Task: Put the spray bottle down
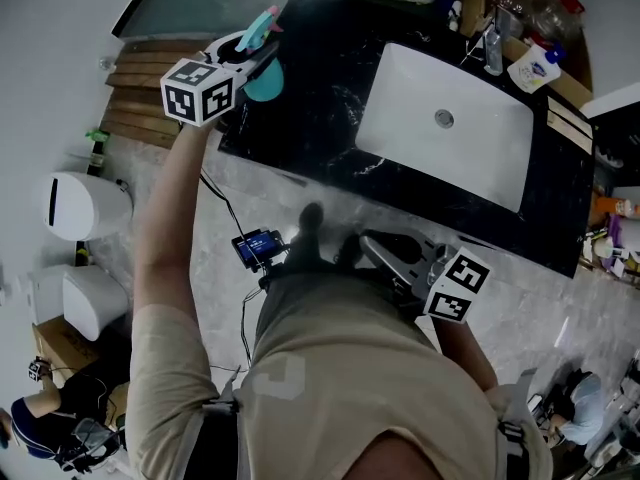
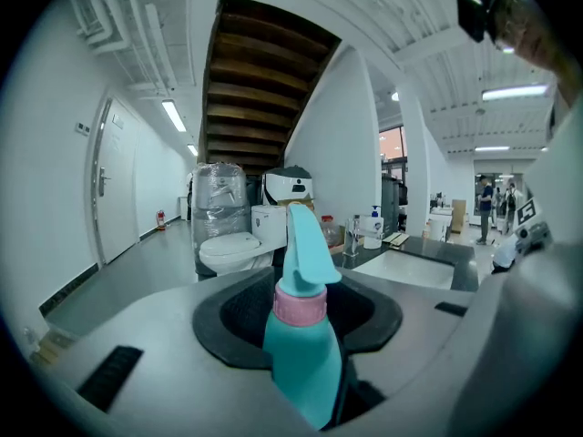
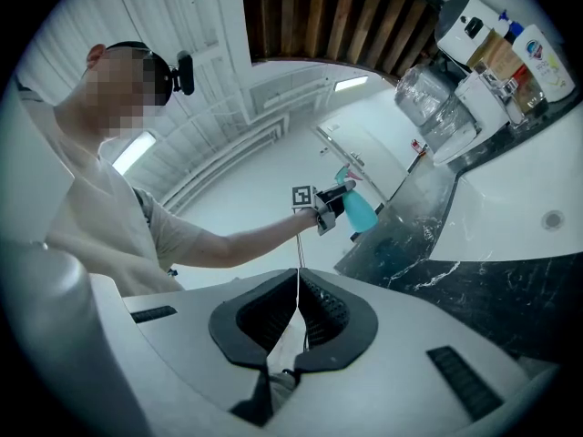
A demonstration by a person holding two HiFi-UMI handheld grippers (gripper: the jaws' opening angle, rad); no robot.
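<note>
A teal spray bottle (image 1: 265, 80) with a pink collar and teal trigger head sits upright between the jaws of my left gripper (image 1: 255, 56). That gripper is shut on the bottle's body (image 2: 302, 353) and holds it in the air over the left end of the black marble counter (image 1: 320, 118). In the right gripper view, the bottle (image 3: 362, 210) and the left gripper (image 3: 332, 200) show at the end of the outstretched arm, above the counter's corner. My right gripper (image 1: 372, 248) stays low by the person's waist, its jaws (image 3: 298, 321) shut with nothing between them.
A white sink basin (image 1: 445, 118) is set in the counter's right half. Soap and other bottles (image 1: 535, 66) stand at its back right. Wooden stair treads (image 1: 140, 98) and a white bin (image 1: 85, 206) lie left of the counter. A toilet (image 2: 232, 248) stands beyond.
</note>
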